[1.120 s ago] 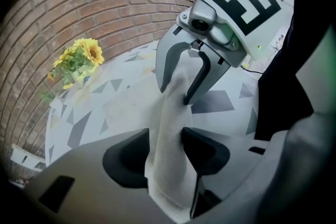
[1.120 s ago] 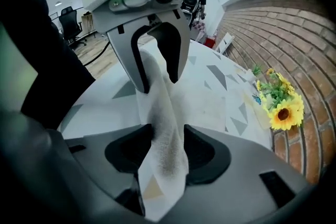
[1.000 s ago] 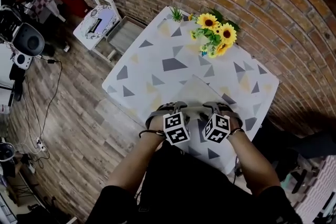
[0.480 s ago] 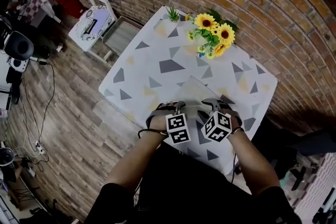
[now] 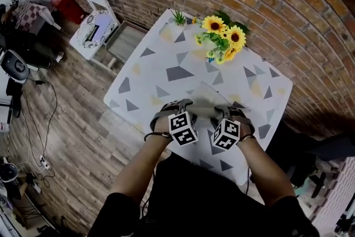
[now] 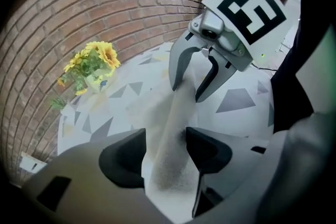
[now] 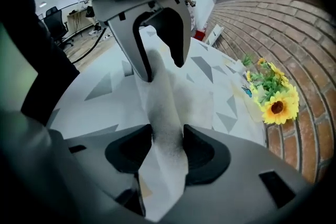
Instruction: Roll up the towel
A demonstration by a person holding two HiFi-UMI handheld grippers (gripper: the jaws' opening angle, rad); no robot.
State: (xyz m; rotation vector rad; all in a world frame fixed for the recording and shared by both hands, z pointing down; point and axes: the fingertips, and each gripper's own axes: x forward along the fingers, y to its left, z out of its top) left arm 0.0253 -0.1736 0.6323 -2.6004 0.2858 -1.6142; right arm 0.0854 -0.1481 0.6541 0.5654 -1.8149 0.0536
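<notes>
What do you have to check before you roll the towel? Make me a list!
1. The left gripper is shut on the towel at its near edge: ok.
2. The right gripper is shut on that same edge: ok.
3. The rest of the towel lies flat on the table: ok.
4. The sunflowers stand apart from the towel: ok.
5. The fold between the grippers is even: cannot tell.
</notes>
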